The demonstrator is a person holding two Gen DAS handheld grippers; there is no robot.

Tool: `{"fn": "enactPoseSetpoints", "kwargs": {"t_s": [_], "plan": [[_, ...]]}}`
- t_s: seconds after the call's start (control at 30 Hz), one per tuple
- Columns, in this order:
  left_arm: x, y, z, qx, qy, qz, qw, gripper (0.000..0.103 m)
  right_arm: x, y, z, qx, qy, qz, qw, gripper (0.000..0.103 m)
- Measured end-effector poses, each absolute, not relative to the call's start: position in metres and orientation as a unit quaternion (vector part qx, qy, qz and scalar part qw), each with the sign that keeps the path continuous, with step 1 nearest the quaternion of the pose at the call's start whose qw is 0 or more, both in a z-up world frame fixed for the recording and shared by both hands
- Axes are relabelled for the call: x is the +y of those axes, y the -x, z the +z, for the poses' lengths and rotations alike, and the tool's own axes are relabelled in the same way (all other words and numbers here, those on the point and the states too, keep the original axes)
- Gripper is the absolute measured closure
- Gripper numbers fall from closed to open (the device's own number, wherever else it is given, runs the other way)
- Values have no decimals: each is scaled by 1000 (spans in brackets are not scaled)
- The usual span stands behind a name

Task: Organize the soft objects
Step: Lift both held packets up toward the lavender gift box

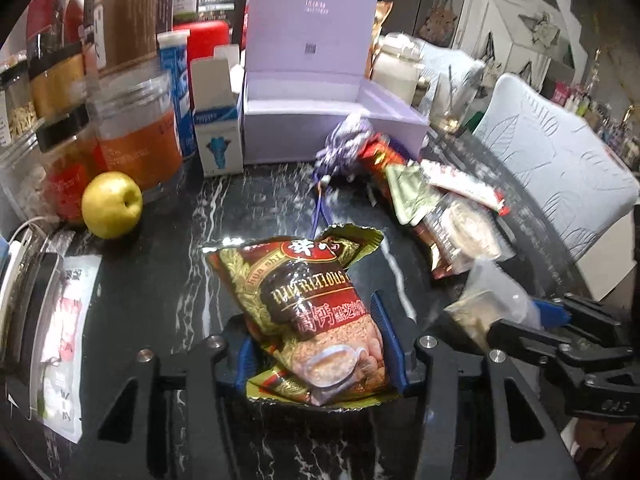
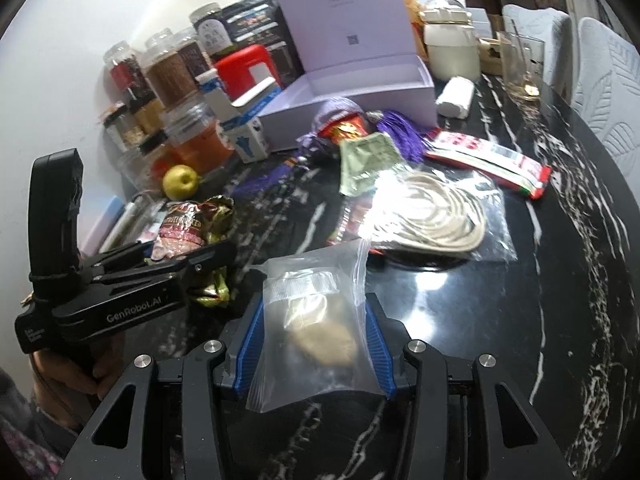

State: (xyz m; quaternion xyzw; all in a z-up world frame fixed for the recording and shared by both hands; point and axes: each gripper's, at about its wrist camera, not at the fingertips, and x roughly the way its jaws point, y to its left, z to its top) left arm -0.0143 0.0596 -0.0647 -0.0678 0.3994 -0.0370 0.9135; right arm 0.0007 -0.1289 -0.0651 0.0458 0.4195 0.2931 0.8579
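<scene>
Cereal packet (image 1: 320, 312): red-and-gold foil sachet, crumpled, clamped between the blue pads of the left gripper (image 1: 320, 344); it lies in front of the lilac box (image 1: 320, 120), well apart from it, over the black marble table (image 1: 168, 280).
Left gripper fingers (image 1: 394, 344): pressed against both sides of the packet.
Zip bag (image 2: 316, 320): clear plastic with a pale lump inside, gripped between the blue pads of the right gripper (image 2: 316, 344); also in front of the lilac box, nearer its right end.
Right gripper fingers (image 2: 250, 340): closed on the bag's two edges.
Hand (image 2: 80, 372): wraps the left gripper's handle.
Pile between packet and lilac box: purple pouch (image 1: 344, 144), red wrapper (image 1: 384, 160), green sachet (image 1: 408, 192), red-and-white strip pack (image 2: 492, 160) and a clear bag of coiled cord (image 2: 436, 208), overlapping, lying against the box's front wall.
Left of the lilac box: small white carton (image 1: 218, 132) touching its side, then stacked jars (image 1: 132, 92) and a yellow apple (image 1: 112, 204) on the table.
Right of the lilac box: white ceramic jar (image 2: 450, 48), glass (image 2: 520, 64), rolled white cloth (image 2: 456, 98).
Beyond the table edge: pale patterned chair (image 1: 560, 160).
</scene>
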Motion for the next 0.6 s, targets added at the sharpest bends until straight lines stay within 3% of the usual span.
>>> {"fn": "enactPoseSetpoints", "kwargs": {"t_s": [0.6], "plan": [[57, 7, 21, 294, 44, -46, 954, 53, -119, -14, 2, 344, -26, 297, 890, 56]]}}
